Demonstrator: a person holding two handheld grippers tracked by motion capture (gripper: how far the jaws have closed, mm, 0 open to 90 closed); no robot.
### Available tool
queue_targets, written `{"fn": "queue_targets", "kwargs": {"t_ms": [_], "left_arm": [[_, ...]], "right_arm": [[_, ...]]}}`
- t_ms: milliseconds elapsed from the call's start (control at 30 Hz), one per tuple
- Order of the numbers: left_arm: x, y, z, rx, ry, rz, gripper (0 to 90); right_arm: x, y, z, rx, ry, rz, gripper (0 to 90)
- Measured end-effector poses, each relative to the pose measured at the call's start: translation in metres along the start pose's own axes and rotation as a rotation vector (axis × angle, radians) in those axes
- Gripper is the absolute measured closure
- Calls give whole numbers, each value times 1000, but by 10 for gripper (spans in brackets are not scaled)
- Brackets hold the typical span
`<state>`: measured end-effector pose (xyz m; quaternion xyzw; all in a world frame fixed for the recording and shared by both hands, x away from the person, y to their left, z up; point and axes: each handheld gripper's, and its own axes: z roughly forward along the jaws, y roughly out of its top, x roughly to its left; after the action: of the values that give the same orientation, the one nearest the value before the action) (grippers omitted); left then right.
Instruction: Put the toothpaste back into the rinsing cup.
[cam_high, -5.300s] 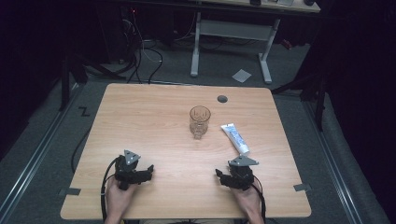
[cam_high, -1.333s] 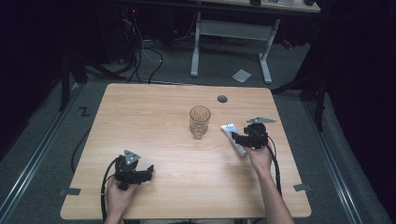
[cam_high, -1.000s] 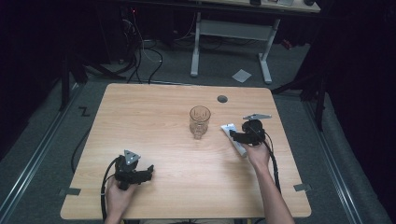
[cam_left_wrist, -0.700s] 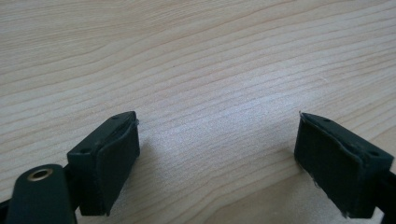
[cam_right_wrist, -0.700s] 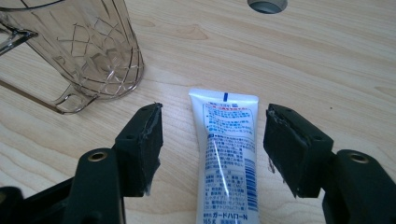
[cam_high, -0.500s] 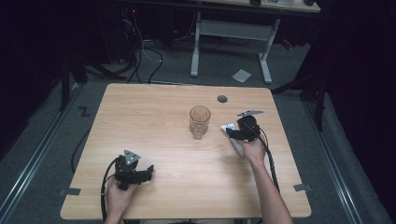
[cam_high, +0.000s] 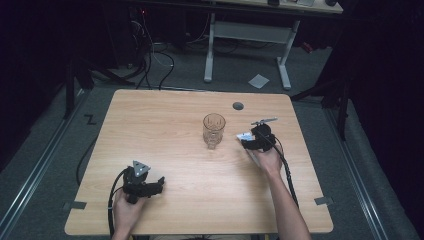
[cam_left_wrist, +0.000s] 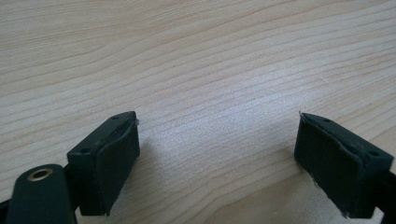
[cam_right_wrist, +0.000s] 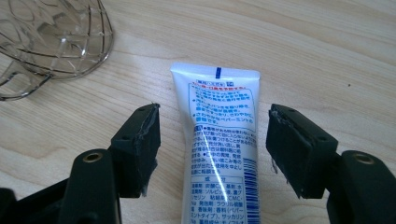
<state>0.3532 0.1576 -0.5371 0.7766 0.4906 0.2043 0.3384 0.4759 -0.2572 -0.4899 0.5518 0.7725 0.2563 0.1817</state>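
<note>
Where it hung back before — right gripper (cam_right_wrist: 212, 144) agape astride tube (cam_right_wrist: 219, 140); left gripper (cam_left_wrist: 219, 158) agape, empty.

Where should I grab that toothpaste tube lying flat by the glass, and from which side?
Grip the tube across its flat printed body, coming straight down from above. It lies flat on the table, and the right gripper already straddles it with jaws open, clear of the glass.
</note>
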Motion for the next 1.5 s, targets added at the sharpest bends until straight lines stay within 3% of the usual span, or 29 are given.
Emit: {"fn": "queue_targets", "kwargs": {"t_ms": [367, 933, 1300, 1500], "left_arm": [[0, 0, 0, 0, 0, 0, 143], [0, 0, 0, 0, 0, 0, 143], [0, 0, 0, 0, 0, 0, 143], [0, 0, 0, 0, -1, 0, 143]], "right_arm": [[2, 1, 12, 62, -34, -15, 355], [2, -2, 21, 109, -35, -20, 390], [-1, -1, 19, 131, -12, -20, 500], [5, 4, 15, 155, -38, -75, 606]]}}
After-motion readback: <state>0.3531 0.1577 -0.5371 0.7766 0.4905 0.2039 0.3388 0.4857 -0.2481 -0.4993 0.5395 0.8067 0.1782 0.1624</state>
